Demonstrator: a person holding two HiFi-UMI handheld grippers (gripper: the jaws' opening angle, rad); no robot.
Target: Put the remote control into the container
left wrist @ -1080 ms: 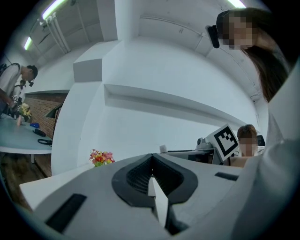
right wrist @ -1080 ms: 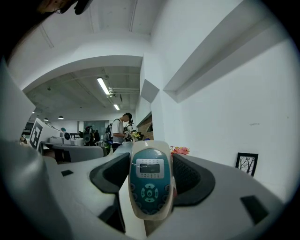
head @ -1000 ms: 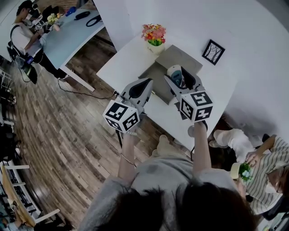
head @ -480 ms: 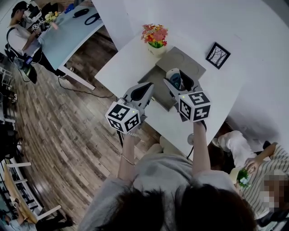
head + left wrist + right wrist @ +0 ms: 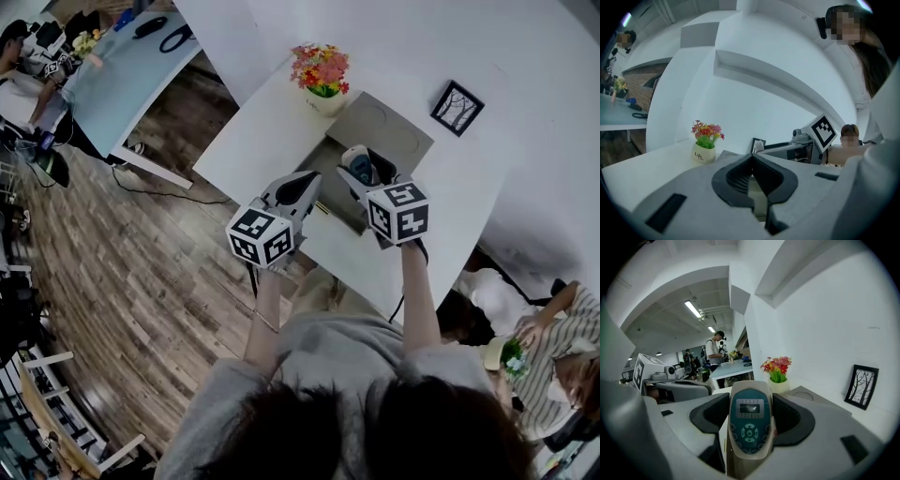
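Fig.: R gripper point(image 5: 750, 401) pinches remote control point(image 5: 749, 420) above container point(image 5: 330, 169); L gripper point(image 5: 752, 158) jaws pressed together, empty. Early release = I'd miss, onto table point(image 5: 272, 122).

White bench point(image 5: 253, 141) in front of me. At its far edge sits a small white pot of red, pink & orange flowers point(image 5: 322, 80), w/ "Life" printed on the pot. Right of that, near the wall, stands a black picture frame point(image 5: 457, 108) w/ a bare-tree drawing. Dark wood plank floor point(image 5: 122, 281) on my left, black cable point(image 5: 178, 195) trailing across it. Further off there's a pale blue table point(image 5: 112, 70) w/ black bits on top & a person point(image 5: 23, 89) in a white top beside it. Low on my right, someone in a striped top point(image 5: 562, 347)
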